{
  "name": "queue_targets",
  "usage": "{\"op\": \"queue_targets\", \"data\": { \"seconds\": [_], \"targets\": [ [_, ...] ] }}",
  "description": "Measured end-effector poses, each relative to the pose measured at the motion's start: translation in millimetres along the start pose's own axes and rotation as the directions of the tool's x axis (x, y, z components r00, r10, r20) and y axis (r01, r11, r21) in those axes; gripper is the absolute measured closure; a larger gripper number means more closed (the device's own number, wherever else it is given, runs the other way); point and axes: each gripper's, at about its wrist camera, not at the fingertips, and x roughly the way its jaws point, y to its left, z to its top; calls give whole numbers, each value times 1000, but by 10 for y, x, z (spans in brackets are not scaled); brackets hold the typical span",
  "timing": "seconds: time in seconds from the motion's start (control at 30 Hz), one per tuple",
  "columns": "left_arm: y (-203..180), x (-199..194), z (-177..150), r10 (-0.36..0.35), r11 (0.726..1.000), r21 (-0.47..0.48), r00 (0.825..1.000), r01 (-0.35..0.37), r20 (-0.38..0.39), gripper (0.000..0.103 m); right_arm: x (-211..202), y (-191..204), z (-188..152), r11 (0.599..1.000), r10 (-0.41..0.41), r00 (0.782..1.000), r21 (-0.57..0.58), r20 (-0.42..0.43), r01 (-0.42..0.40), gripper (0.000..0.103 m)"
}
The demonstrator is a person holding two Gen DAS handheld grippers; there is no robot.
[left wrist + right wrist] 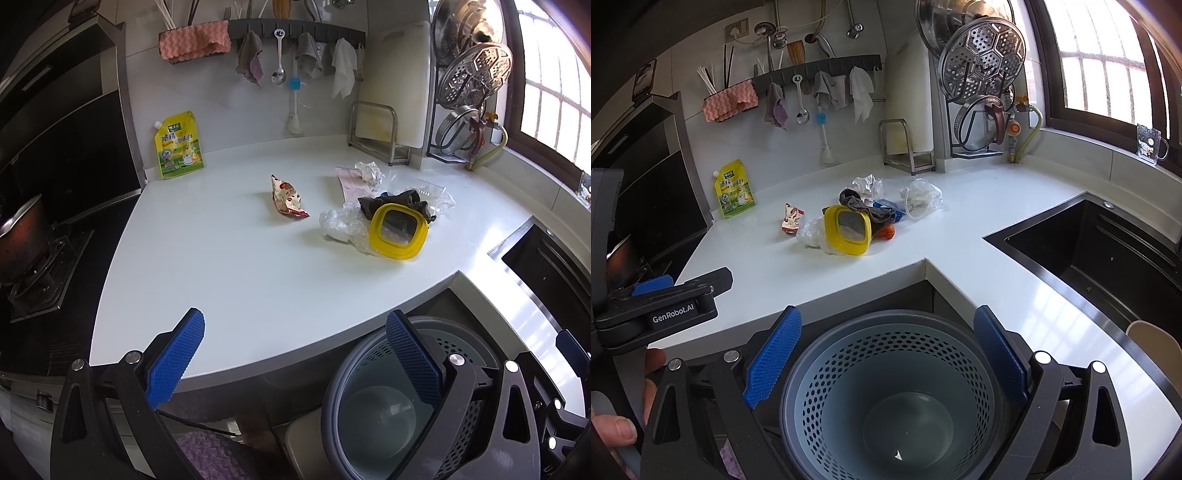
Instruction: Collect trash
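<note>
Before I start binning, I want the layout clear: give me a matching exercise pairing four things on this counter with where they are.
Things:
1. yellow lid
2. snack wrapper
3. yellow seasoning pouch
4. waste basket

Places:
A. standing against the back wall
B. below the counter edge, under the right gripper
C. leaning on the trash pile
D. alone, left of the pile

Pairs: 1-C, 2-D, 3-A, 4-B

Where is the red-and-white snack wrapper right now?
The snack wrapper lies alone on the white counter, left of the yellow lid and right of the yellow pouch.
</note>
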Motion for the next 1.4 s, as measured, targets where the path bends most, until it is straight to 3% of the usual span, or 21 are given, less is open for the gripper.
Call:
{"op": "queue_targets", "data": {
  "seconds": [1.4],
  "targets": [
    [20,23,-35,2,1000,4,1000,-2,-4,6,45,-1,-29,1000,0,1000,2,-7,0,13]
  ]
}}
